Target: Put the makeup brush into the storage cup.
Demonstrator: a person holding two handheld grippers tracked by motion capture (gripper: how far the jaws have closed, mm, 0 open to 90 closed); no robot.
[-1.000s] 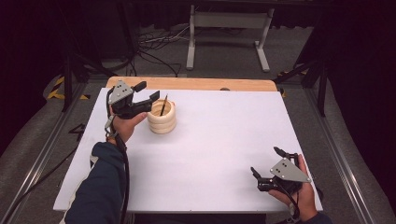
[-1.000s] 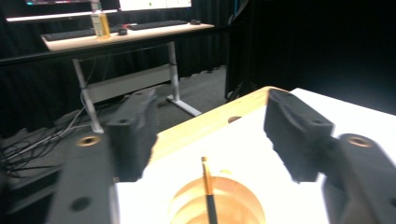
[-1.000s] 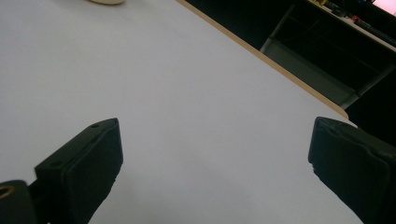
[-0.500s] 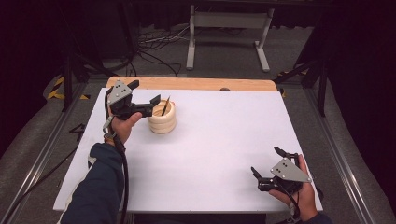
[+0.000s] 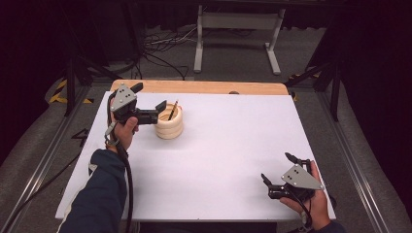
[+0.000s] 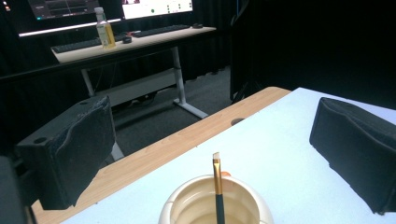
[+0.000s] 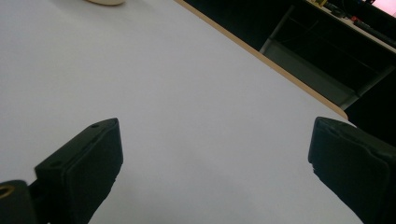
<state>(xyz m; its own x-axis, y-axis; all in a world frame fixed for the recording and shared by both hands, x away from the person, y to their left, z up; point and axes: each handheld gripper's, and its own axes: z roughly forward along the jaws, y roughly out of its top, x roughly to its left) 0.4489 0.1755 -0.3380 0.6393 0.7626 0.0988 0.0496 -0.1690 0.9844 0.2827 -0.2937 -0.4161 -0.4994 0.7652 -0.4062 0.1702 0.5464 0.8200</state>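
High view: the left gripper point(image 5: 149, 102) is being held just left of the cream cup point(image 5: 169, 123) at the table's point(image 5: 233, 145) far left, its jaws having just been opening, nothing pinched. The brush point(image 5: 172, 110) is leaning inside the cup.

Left gripper view: the jaws are spread, the brush point(image 6: 217, 186) seen standing between them, untouched.

Right gripper view: the right gripper point(image 7: 215, 172) is being held with jaws spread over bare table.

Smooth, faintly glossy cream glaze, ceramic by the look, on the cup point(image 6: 215, 205). Dark handle, brassy metal ferrule and pale bristles on the brush point(image 6: 217, 186). Matt white sheet over the table point(image 5: 233, 160), bare light wood along its far edge. Matt black, slightly rough padding on the left gripper point(image 6: 215, 154) and right gripper point(image 7: 217, 172); dull grey plate atop each.
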